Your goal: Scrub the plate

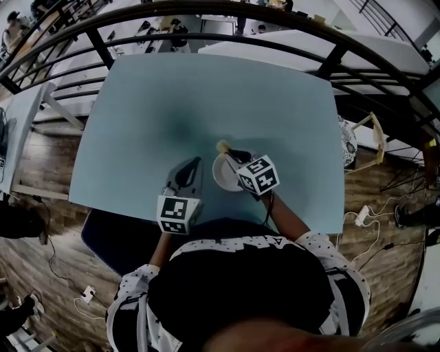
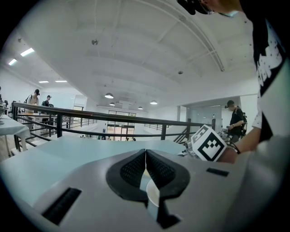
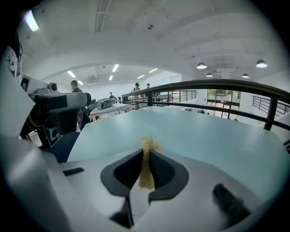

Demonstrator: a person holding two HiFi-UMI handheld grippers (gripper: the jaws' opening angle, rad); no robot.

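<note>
Plate (image 1: pixel 223 175), white and round, flat on a pale blue table (image 1: pixel 206 96), close to the table's near edge and a little right of its middle.

Just left of the plate, the left gripper (image 1: pixel 196 163), low over the tabletop, tips pointed away from the person. Jaws closed, dark ribbed pads pressed together at the tips. Behind the tips, in the narrow slot between the pads, a curved bit of the plate's white rim (image 2: pixel 153 195). Not clear from any view whether pinched there or only seen through the slot.

Over the plate's right half, the right gripper (image 1: pixel 230 151), with its marker cube (image 1: pixel 258 174) hiding that side of the plate from the head view. Jaws closed on a yellowish, fibrous sponge (image 3: pixel 146 165), held upright between the pads and sticking out past the tips. From above, sponge at the plate's far rim; contact with the plate impossible to judge.

Beyond the plate's far side, bare tabletop, then a black railing (image 1: pixel 206 14). On the plate's near side, the person's dark top and dotted sleeves (image 1: pixel 134 289). Well to the right of the plate, past the table's edge, a wooden floor (image 1: pixel 385 254) with white cables (image 1: pixel 364 216).
</note>
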